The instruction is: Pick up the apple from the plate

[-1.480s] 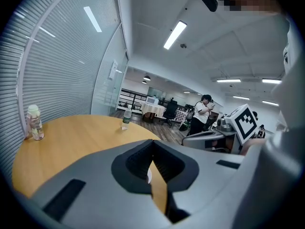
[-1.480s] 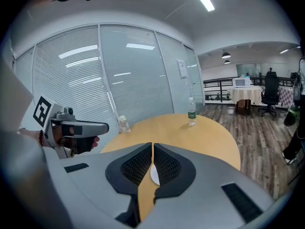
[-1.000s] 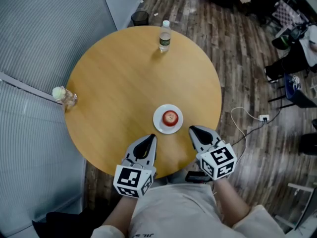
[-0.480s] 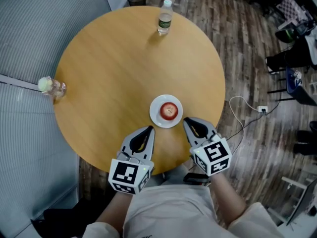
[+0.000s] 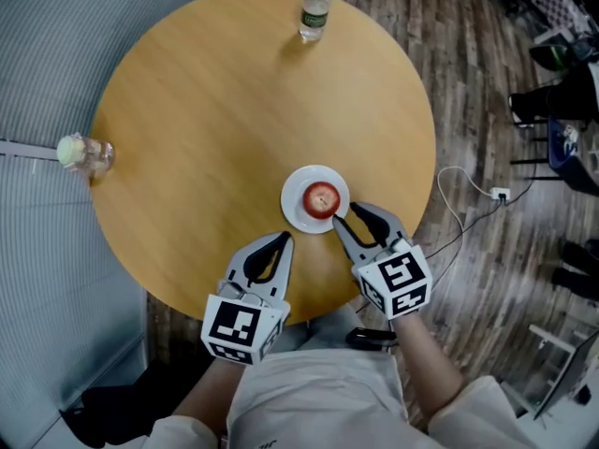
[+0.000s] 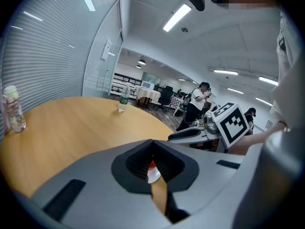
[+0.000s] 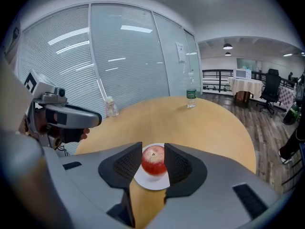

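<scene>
Jaws of my right gripper (image 5: 348, 216) have just been opening, empty, to admit the apple (image 5: 321, 197) just ahead; left gripper (image 5: 279, 241) closed, idle.

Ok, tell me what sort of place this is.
Most likely an open-plan office: glass partition walls with blinds, a wheeled office chair in the background, and ceiling strip lights above the round wooden table.

Round wooden table (image 5: 215, 110), plank floor (image 5: 468, 82), glass wall (image 7: 124, 56); possibly desks (image 7: 244, 86) beyond.
</scene>
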`<state>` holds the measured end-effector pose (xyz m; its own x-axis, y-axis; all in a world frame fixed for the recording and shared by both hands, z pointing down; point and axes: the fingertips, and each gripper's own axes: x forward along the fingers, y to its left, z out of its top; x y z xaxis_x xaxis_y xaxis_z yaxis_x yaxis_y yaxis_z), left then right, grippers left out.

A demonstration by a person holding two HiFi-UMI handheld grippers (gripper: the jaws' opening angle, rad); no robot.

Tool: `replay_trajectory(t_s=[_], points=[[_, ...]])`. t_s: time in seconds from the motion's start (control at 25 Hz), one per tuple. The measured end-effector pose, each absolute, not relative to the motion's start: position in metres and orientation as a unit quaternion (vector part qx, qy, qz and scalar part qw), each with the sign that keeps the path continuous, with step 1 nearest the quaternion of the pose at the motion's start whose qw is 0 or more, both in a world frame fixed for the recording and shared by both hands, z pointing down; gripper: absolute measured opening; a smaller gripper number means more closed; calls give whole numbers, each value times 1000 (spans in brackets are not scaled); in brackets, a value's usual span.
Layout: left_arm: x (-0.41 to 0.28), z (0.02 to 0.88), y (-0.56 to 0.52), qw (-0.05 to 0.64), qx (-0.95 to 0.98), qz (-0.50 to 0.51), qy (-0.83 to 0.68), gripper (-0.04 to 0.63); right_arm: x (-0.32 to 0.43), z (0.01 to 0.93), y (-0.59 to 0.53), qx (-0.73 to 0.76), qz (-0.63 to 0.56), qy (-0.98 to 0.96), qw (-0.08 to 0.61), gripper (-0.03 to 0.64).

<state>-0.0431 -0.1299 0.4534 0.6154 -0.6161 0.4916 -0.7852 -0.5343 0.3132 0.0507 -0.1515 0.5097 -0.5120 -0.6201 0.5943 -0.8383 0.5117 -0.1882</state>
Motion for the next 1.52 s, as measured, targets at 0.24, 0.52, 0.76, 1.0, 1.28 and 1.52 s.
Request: replay_trajectory(t_s=[0.24,0.52,0.76,1.0,1.28,1.52], points=[[-45,463,-135,260,860,166,-406,3,45,530,-150,424,242,-836,250,255],[-53,473,-137,269,854,172,-411,3,32,550,-156,408,232,-839,275,324],[-58,480,-139,279,848,177,-414,3,30,571,-159,406,236,-831,298,362],[-66,491,-138,294,840,174,-421,3,25,589,-164,397,246,-828,310,390],[-71,495,-140,299,837,175,-423,3,20,600,-167,393,253,-824,319,396],[-77,499,-141,302,833,177,-428,3,19,609,-168,388,250,-822,335,396]])
